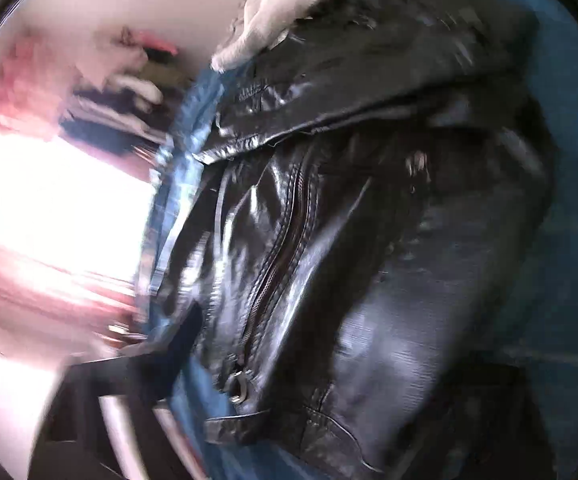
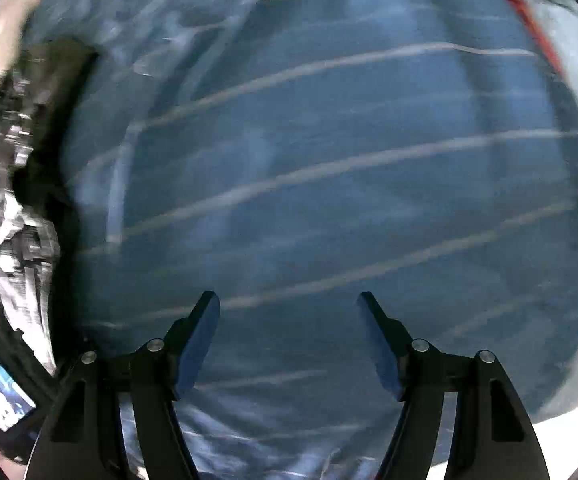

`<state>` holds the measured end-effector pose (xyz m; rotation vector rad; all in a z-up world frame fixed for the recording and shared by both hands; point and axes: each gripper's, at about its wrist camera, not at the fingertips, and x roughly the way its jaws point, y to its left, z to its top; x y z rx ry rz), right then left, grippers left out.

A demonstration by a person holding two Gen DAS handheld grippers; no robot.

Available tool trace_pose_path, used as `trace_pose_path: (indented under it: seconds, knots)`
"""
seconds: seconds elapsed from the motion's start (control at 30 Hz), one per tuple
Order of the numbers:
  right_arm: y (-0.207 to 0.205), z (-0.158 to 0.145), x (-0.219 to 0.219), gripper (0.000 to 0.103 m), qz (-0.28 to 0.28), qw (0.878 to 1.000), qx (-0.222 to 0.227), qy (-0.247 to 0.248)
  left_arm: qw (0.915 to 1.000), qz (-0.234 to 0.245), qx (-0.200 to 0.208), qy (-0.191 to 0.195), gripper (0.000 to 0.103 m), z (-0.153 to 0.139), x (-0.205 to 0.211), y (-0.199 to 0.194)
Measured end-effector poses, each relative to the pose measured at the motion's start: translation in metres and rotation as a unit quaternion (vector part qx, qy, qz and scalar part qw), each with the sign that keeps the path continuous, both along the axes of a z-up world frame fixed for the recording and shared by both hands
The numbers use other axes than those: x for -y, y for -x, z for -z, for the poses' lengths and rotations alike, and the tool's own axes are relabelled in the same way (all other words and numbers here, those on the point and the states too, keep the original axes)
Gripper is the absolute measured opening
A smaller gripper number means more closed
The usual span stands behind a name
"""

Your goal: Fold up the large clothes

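A black leather jacket (image 1: 329, 216) with a centre zipper lies on a blue striped sheet (image 1: 569, 120) and fills most of the left wrist view. One left finger (image 1: 177, 344) shows at the lower left; the other is hidden by the jacket, so the left grip is unclear. A gloved hand (image 1: 285, 12) rests on the jacket's top edge. In the right wrist view my right gripper (image 2: 289, 300) is open and empty above the blue striped sheet (image 2: 329, 160). A shiny black edge of the jacket (image 2: 13, 200) shows at the far left.
Blurred stacked clothes (image 1: 121, 104) and a bright window area (image 1: 57, 200) lie left of the bed. A red strip (image 2: 529, 16) shows beyond the sheet's top right edge. A small screen-like object (image 2: 5, 400) sits at the lower left.
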<state>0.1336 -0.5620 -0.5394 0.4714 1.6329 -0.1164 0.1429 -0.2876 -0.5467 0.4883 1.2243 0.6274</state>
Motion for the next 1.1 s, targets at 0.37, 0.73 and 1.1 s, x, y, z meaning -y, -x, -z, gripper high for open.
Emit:
trace_pose_path:
  seconds: [0.37,0.73,1.1]
  knots:
    - [-0.142,0.04,-0.095,0.088,0.059,0.935,0.096,-0.336,0.988,0.022,0.037,0.148,0.012,-0.052,-0.035,-0.002]
    - [-0.182,-0.037,-0.195,0.025,0.027,0.969,0.133,-0.206,0.9647,0.033,0.027,0.26,0.013,-0.084,-0.12,-0.009]
    - [-0.218,-0.105,-0.442,0.024,-0.124,0.981,0.13,-0.069,0.934,-0.054,0.038,0.351,0.016,-0.101,-0.282,-0.018]
